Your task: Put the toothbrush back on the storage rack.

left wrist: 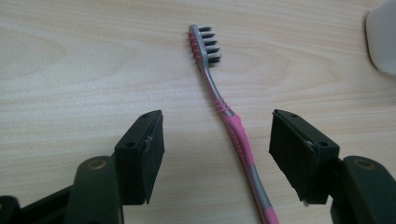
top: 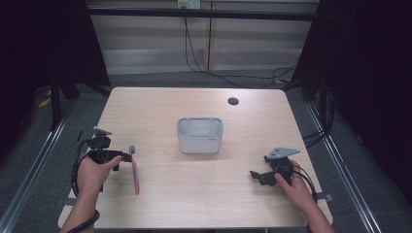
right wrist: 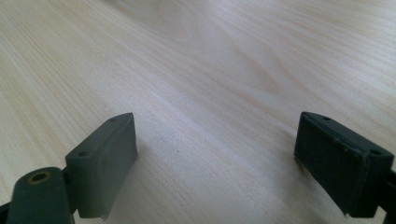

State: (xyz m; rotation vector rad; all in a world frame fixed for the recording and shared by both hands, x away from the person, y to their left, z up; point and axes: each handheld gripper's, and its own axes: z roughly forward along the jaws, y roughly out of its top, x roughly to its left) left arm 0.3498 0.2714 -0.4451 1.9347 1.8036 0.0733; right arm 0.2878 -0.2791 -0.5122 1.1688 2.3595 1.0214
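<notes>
The left gripper (left wrist: 217, 149) was held low over the table (top: 243, 194) with its jaws spread wide apart, and the pink handle of the toothbrush (left wrist: 233, 135) was seen lying between them, untouched by either pad. The right gripper (right wrist: 215, 158) was likewise held with its jaws apart, with nothing but bare wood between them.

In the high view the left gripper (top: 127, 156) was placed at the near left of the table, just by the head end of the toothbrush (top: 135, 175), which lay flat on the wood. The right gripper (top: 253, 174) rested well apart, at the near right. The white container (top: 199, 136) stood at the table's middle, and nothing could be made out inside it.

It was judged that no grasp had yet been made: the closing, the lifting and probably the carrying to the container were all left to be done.
</notes>
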